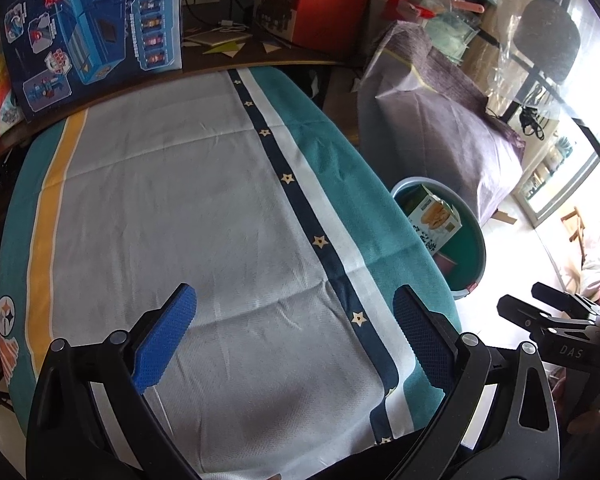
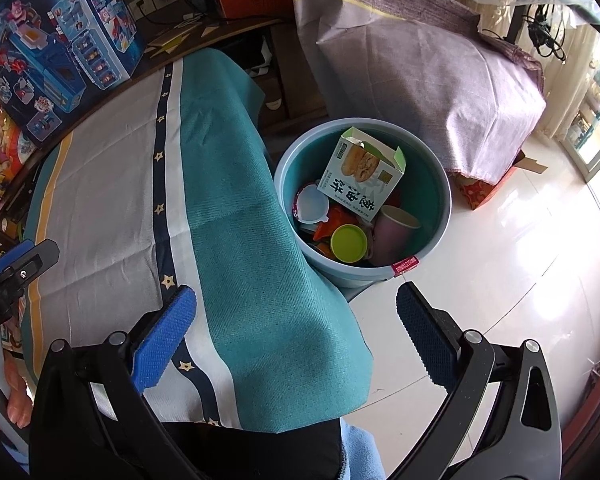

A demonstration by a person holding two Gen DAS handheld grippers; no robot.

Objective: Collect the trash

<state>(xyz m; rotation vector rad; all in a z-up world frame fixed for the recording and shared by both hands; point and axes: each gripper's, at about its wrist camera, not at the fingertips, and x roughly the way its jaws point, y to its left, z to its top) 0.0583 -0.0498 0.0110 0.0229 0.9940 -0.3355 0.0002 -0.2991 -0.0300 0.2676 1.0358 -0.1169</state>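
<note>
A blue-green round bin (image 2: 436,184) stands on the floor right of the table; it also shows in the left wrist view (image 1: 478,236). It holds a green-and-white food carton (image 2: 360,174), a pink paper cup (image 2: 392,228), a yellow-green lid (image 2: 348,244), a white lid (image 2: 312,202) and orange scraps. My left gripper (image 1: 296,336) is open and empty above the tablecloth (image 1: 180,200). My right gripper (image 2: 296,336) is open and empty over the table's right edge, near the bin. No trash shows on the cloth.
A striped star-pattern cloth (image 2: 228,208) covers the table. Toy boxes (image 1: 88,28) stand along its far edge. A purple-covered box (image 2: 432,80) sits behind the bin. White tiled floor (image 2: 500,280) lies to the right.
</note>
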